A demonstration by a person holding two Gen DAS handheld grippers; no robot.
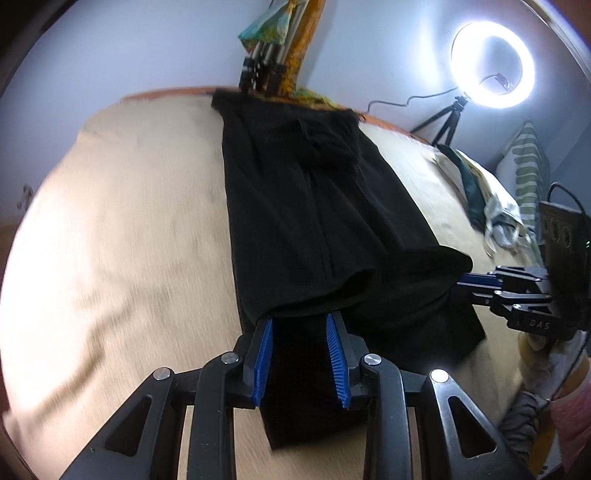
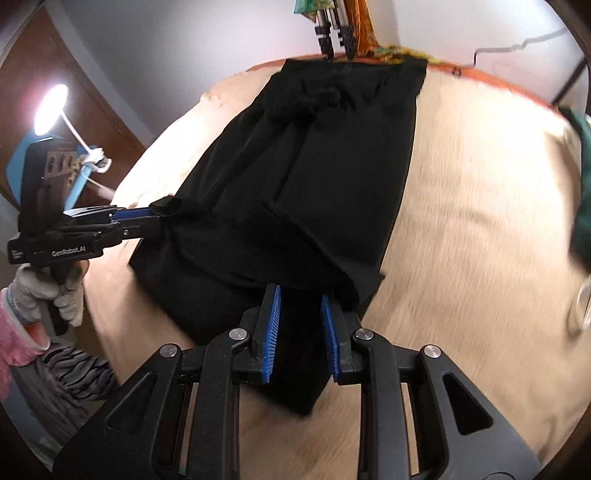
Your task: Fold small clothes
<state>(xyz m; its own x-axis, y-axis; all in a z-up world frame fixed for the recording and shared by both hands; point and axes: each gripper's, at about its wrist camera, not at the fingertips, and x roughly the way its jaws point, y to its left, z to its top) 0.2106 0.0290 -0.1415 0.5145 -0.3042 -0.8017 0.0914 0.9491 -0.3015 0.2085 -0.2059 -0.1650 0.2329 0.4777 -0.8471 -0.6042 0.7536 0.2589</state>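
A black garment [image 1: 310, 206] is lying on a beige bed cover [image 1: 122, 229], stretching from the far edge of the bed toward the two grippers. Its near part is doubled over, so a thick fold is running across the cloth, and a loose lower layer is hanging out below that fold.

The left gripper [image 1: 300, 363] is pointing down at the near left corner. Its blue pads are standing a narrow way apart, with black cloth lying between them; whether the pads are pressing on it, I cannot tell. The right gripper [image 2: 298, 334] is standing the same way at the other near corner, narrow, with cloth in the gap.

The left wrist view is showing a ring light [image 1: 493, 64] on a small tripod, a striped pillow [image 1: 526, 173] and a heap of other clothes [image 1: 480, 192] at the right side of the bed. The right wrist view is showing instead a gloved hand [image 2: 55, 295] with a pink sleeve [image 2: 18, 339] holding the left gripper, a lamp [image 2: 50, 109] and a brown door [image 2: 85, 92].

At the far edge, black tripod legs [image 2: 336, 35] and an orange patterned cloth [image 2: 395, 50] are standing just behind the garment.
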